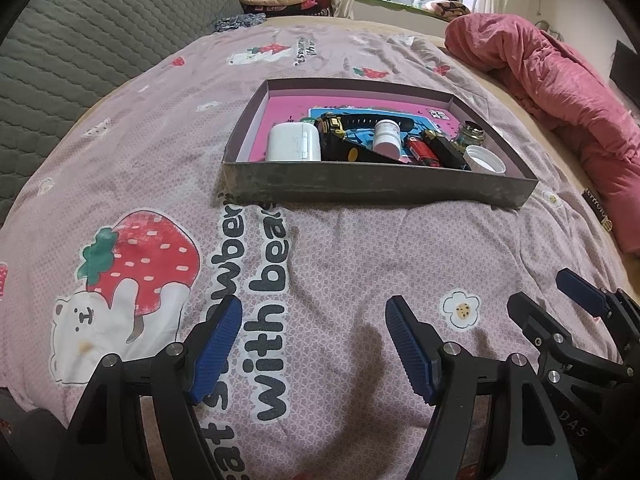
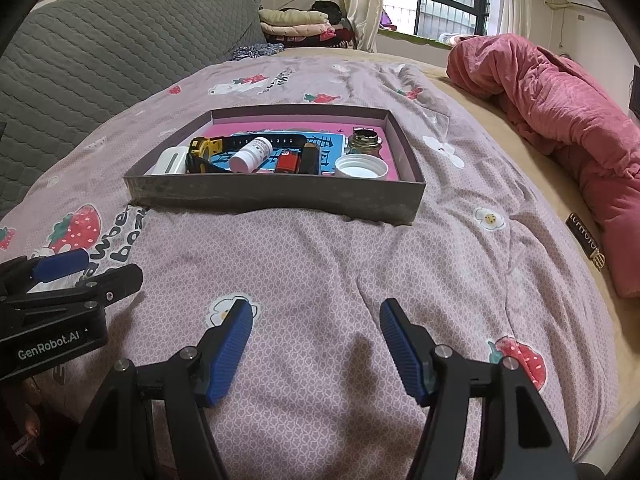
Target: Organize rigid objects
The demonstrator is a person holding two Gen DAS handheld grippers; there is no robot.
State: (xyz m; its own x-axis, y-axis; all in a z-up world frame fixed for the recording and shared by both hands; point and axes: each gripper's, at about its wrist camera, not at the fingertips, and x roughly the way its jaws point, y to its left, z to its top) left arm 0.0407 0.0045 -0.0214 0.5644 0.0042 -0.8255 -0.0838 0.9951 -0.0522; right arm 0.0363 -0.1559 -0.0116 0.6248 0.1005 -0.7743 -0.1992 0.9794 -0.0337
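Ahead of both your sets of jaws, well beyond the tips, the shallow box [image 2: 276, 196] sits on the bed [image 2: 320, 264] with a white case [image 1: 294, 143], pill bottle [image 2: 251, 155], red lighter [image 2: 287, 163] and white lid [image 2: 361, 167] inside. Your left gripper [image 1: 314, 350] and right gripper [image 2: 316, 350] hang with jaws apart, empty.

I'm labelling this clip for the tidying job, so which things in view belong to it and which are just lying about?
Part of the job:
- shallow grey box
- white case
- yellow-and-black strap gadget
- white pill bottle
- red lighter
- black lighter
- small glass jar
- white lid

Just lying about:
- pink quilt
- folded clothes
- grey cover
- strawberry bedsheet
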